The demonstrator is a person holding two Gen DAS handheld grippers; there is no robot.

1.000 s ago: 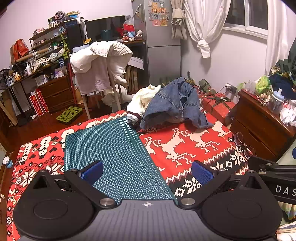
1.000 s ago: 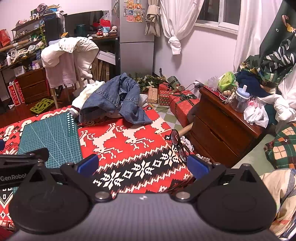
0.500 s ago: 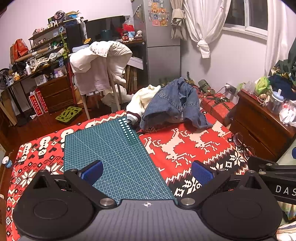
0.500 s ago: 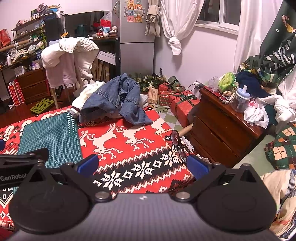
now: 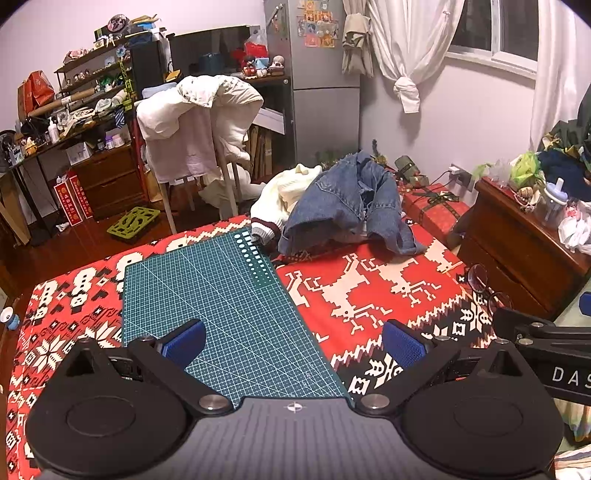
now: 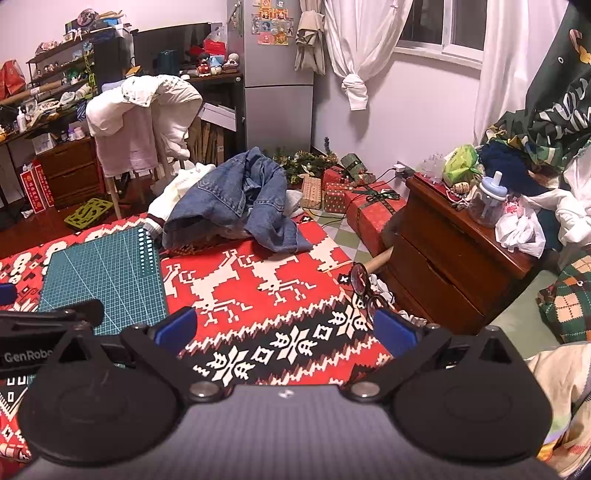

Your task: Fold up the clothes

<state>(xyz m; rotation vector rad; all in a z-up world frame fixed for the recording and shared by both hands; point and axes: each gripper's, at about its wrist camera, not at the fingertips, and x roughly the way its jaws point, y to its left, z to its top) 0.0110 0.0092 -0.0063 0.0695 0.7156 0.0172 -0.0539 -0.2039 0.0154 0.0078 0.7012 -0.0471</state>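
both grippers, left gripper (image 5: 293, 341) and right gripper (image 6: 282, 330), gape wide and empty above the red blanket (image 6: 258, 295); denim jacket (image 5: 351, 206) lies crumpled beyond the cutting mat (image 5: 221, 302).

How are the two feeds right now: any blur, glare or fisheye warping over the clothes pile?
Left wrist view: sharp, even indoor light, no glare on the denim jacket; fisheye bends the fridge and darkens the corners. Right wrist view: equally sharp, the jacket clear, the window dark, edges bowed. Both grippers, left and right, are crisp.
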